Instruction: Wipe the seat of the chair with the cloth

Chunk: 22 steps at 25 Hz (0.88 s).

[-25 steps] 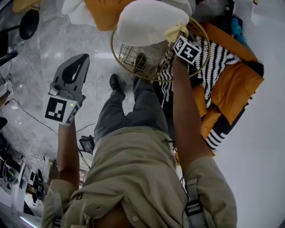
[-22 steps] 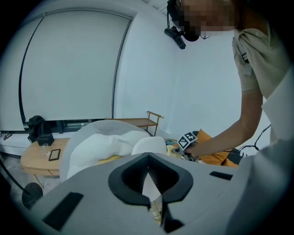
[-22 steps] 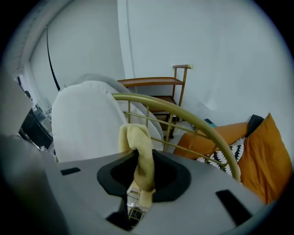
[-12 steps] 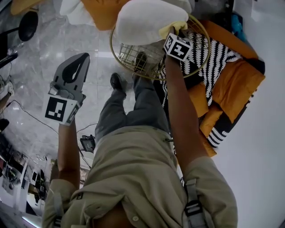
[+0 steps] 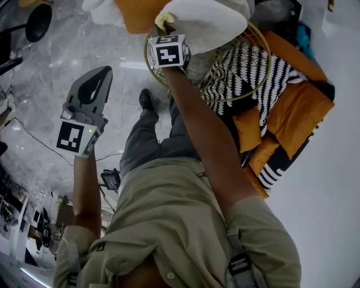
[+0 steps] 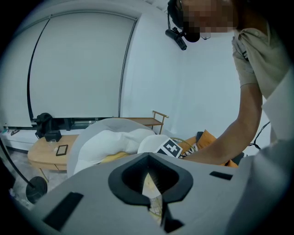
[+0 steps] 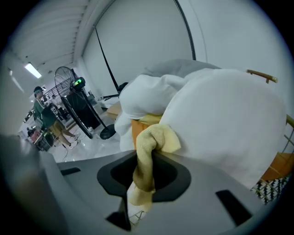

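Note:
A round gold wire chair carries a big white cushion. My right gripper reaches over the chair's left rim and is shut on a yellow cloth, which lies against the cushion's left edge. In the right gripper view the cloth bunches out of the jaws of the right gripper and touches the white cushion. My left gripper hangs shut over the floor, left of the chair, holding nothing. In the left gripper view, its jaws meet, facing the chair.
A black-and-white striped cushion lies in the chair, with orange cushions to its right. More orange and white cushions sit at the top. The person's legs and shoes stand on the marble floor. A fan stands far left.
My right gripper has swept left with the cloth, from the chair's middle right across the white cushion to its left edge. The left gripper has stayed put.

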Tool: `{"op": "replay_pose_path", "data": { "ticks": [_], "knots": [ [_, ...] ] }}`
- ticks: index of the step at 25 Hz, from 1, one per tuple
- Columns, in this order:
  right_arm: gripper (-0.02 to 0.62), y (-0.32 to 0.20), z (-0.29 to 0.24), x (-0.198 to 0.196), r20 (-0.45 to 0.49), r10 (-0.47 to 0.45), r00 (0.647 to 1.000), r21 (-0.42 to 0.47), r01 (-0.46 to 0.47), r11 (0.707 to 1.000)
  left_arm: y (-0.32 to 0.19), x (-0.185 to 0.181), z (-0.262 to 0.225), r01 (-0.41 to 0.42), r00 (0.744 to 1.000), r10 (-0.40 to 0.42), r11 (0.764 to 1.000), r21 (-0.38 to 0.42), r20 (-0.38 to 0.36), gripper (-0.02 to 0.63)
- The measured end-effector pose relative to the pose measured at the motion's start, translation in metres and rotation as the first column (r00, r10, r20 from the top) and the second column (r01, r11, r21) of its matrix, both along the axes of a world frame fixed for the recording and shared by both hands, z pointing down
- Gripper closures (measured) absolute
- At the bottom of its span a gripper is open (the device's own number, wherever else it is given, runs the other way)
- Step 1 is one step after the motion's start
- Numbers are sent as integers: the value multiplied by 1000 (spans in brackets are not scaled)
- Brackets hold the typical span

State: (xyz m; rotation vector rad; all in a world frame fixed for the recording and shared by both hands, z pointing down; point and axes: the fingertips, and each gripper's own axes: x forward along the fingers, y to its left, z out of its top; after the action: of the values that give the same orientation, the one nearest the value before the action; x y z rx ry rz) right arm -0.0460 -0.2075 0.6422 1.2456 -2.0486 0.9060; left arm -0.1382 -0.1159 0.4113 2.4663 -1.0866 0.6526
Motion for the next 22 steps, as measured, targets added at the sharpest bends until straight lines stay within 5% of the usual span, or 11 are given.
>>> {"op": "replay_pose_path", "data": {
  "ticks": [4, 8, 10, 12, 14, 22],
  "knots": [
    [512, 6, 10, 36, -13, 22, 1000, -1, -22, 1000, -4, 5, -2, -6, 1000, 6, 1000, 14, -11, 591],
    [512, 12, 36, 144, -120, 154, 981, -19, -157, 987, -7, 15, -5, -19, 1000, 19, 1000, 17, -12, 591],
    [512, 20, 43, 215, -167, 294, 941, -30, -303, 952, -10, 22, -7, -18, 1000, 19, 1000, 23, -15, 591],
    [512, 35, 41, 278, -205, 446, 871, -31, -461, 887, -11, 30, -9, -35, 999, 36, 999, 34, -26, 591],
    [512, 47, 36, 313, -220, 531, 818, -22, -548, 836, -10, 37, -9, -54, 998, 55, 998, 32, -30, 591],
    [512, 48, 40, 303, -207, 556, 805, -30, -574, 818, -13, 47, -10, -63, 998, 64, 998, 31, -28, 591]
  ]
}}
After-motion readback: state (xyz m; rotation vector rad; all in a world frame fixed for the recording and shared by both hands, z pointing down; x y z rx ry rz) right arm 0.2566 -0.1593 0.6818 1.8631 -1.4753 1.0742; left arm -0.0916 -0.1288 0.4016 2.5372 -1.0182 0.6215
